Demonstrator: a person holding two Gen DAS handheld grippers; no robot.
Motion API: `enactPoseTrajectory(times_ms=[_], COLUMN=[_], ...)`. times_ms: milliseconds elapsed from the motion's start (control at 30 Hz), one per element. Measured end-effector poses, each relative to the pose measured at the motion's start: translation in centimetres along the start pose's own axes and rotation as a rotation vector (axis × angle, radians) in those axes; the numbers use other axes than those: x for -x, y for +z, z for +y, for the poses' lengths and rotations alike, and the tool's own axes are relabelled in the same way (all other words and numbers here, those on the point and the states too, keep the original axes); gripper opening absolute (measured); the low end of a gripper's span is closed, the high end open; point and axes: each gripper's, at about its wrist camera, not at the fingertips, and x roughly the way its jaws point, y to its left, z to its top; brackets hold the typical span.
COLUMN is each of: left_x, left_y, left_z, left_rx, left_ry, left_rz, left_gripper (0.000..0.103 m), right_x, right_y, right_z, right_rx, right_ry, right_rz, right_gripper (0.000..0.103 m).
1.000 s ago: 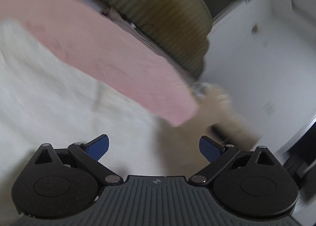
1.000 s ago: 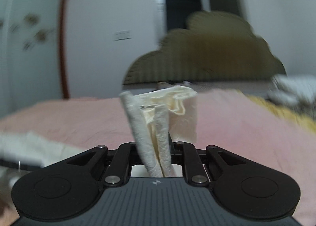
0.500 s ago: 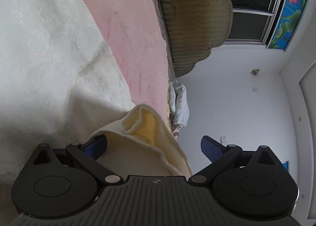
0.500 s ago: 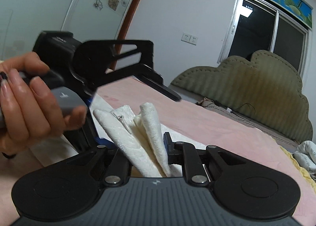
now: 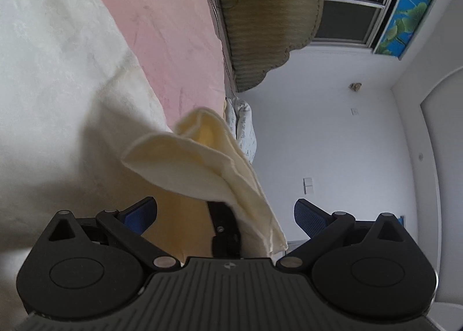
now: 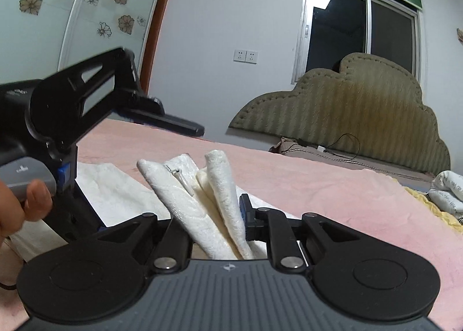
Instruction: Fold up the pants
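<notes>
Left wrist view, pose: camera rolled on its side, so the bed [image 5: 179,50] runs up the left of the picture and the headboard [image 5: 269,27] lies along the top; tool points nearly level
Left wrist view, left tool [image 5: 225,215]: jaws wide apart; blue pads [image 5: 139,215] well clear of each other; a bunched fold of the pants [image 5: 202,163] hangs between them; neither pad presses on the cloth; a black finger of the other tool shows under that fold
Left wrist view, pants: cream cloth, the rest spread flat over the pink bed cover at left
Right wrist view, pose: tool upright, pointing nearly level over the bed toward the headboard
Right wrist view, right tool [image 6: 217,221]: jaws narrow, clamped on a thick bundle of pants folds that stands up between them; a small metal clasp [image 6: 176,173] shows on one fold
Right wrist view, left side: a hand [image 6: 26,203] grips the grey handle of the left tool; that tool is turned sideways, just beside the bundle, one black finger reaching out above the bed
Right wrist view, background: window [image 6: 361,30] behind the headboard; crumpled bedding [image 6: 448,189] at far right
</notes>
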Motion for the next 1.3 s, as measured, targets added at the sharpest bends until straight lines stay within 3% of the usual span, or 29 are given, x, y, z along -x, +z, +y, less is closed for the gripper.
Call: enactPoseTrajectory(times_ms=[100, 133, 167, 200, 233, 333, 467, 567, 800, 967, 1000, 1067, 1133, 1300], left_x=[-0.2, 0.0, 0.2, 0.4, 0.5, 1.2, 1.9, 2.3, 4.3, 3.9, 3.6, 3.1, 3.3, 4.9], left_y=[0.4, 0.6, 0.6, 0.8, 0.9, 1.0, 1.1, 1.4, 2.1, 2.0, 1.9, 1.4, 1.0, 0.6], left_z=[0.2, 0.5, 0.8, 0.8, 0.5, -1.7, -6.2, -7.6, -6.7, -5.3, -5.0, -4.3, -4.0, -3.9], left_rx=[0.027, 0.040, 0.042, 0.025, -0.007, -0.174, -0.516, -0.637, -0.714, -0.855, -0.877, -0.905, -0.897, -0.875], left_ry=[0.085, 0.097, 0.112, 0.139, 0.183, 0.335, 0.580, 0.682, 0.819, 0.895, 0.913, 0.939, 0.946, 0.945], left_rz=[-0.080, -0.099, -0.115, -0.118, -0.110, -0.138, -0.198, -0.225, -0.244, -0.249, -0.244, -0.241, -0.244, -0.274], left_gripper=[0.102, 0.096, 0.086, 0.050, 0.020, 0.011, 0.008, 0.008, 0.011, 0.015, 0.016, 0.016, 0.016, 0.017], right_x=[0.4, 0.7, 0.9, 1.1, 1.2, 0.3, -0.7, -1.9, -4.6, -5.9, -6.3, -7.1, -6.4, -2.6], right_y=[-0.1, -0.2, -0.3, -0.5, -0.6, -0.9, -0.5, 0.0, 0.5, -0.1, -0.1, -0.2, -0.3, 1.0], right_z=[1.5, 2.1, 2.8, 3.4, 3.8, 4.8, 6.8, 8.4, 11.1, 12.7, 12.9, 13.2, 13.0, 8.7], right_rx=[0.098, 0.133, 0.166, 0.194, 0.213, 0.240, 0.282, 0.307, 0.326, 0.372, 0.386, 0.406, 0.426, 0.315], right_ry=[0.084, 0.098, 0.112, 0.119, 0.116, 0.142, 0.199, 0.237, 0.319, 0.317, 0.318, 0.323, 0.315, 0.481], right_rz=[0.000, -0.004, -0.007, -0.009, -0.010, 0.030, 0.033, 0.026, 0.048, 0.067, 0.088, 0.151, 0.158, 0.197], right_gripper=[0.014, 0.014, 0.014, 0.014, 0.014, 0.014, 0.014, 0.014, 0.014, 0.014, 0.016, 0.038, 0.047, 0.048])
